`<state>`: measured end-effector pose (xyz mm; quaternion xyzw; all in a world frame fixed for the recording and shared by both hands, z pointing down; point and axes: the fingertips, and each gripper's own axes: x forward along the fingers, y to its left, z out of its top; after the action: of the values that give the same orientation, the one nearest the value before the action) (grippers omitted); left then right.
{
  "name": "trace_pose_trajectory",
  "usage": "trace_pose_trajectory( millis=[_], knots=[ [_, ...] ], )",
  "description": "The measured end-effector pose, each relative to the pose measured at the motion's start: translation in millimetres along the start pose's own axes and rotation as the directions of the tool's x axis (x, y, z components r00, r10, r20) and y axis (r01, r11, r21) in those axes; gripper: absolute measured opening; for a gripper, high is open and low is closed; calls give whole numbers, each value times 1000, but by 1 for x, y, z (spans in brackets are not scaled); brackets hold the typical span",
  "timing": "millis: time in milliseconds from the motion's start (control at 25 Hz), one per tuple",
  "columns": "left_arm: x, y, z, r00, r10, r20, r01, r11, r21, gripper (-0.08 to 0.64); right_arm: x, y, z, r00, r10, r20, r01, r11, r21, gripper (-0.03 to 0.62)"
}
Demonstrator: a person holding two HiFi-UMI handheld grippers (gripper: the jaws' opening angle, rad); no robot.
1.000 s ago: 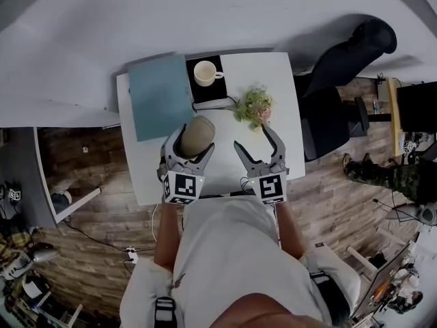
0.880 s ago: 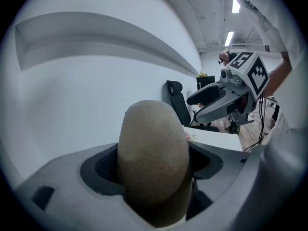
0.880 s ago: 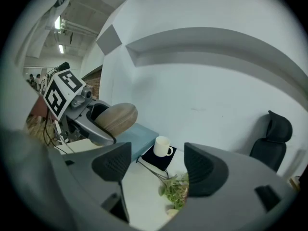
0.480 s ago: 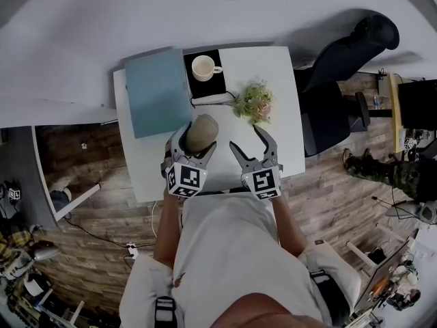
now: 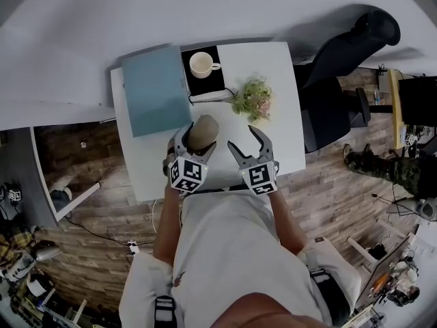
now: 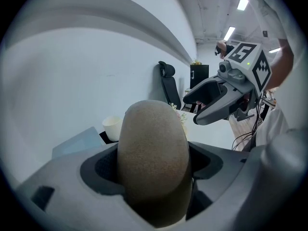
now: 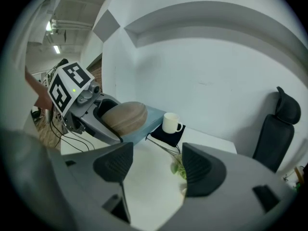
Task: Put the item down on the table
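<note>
A tan, egg-shaped item (image 5: 203,132) is clamped between the jaws of my left gripper (image 5: 194,139), above the near part of the white table (image 5: 287,115). In the left gripper view the item (image 6: 153,153) fills the gap between both pads and stands up out of them. My right gripper (image 5: 243,138) hovers beside it to the right, over the table's front. Its jaws are closing, a clear gap remains and nothing is between them (image 7: 156,165). From the right gripper view the held item (image 7: 124,117) shows at the left.
A blue folder (image 5: 156,91) lies at the table's far left. A white cup (image 5: 203,67) stands on a black pad (image 5: 217,87) at the back. A small bunch of flowers (image 5: 254,101) lies right of centre. A black office chair (image 5: 341,60) stands at the right.
The right gripper's jaws have drawn closer together. Both grippers have shifted slightly, the left one still shut on the item.
</note>
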<state>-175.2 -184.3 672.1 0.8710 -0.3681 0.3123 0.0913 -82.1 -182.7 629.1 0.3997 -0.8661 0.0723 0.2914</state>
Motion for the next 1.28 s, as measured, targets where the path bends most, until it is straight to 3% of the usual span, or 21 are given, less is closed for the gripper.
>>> trace_pose_trajectory(
  millis=[520,1280],
  knots=[
    [27,-14,-33,994,-60,-91,59,998,-9,402,16,5,-38,994,33,-104,-33,999,4,311],
    [67,-33,-83,964,-122,-234,118,993,-32,402,37,14,-76,977,94,-192,-93,996,12,302]
  ],
)
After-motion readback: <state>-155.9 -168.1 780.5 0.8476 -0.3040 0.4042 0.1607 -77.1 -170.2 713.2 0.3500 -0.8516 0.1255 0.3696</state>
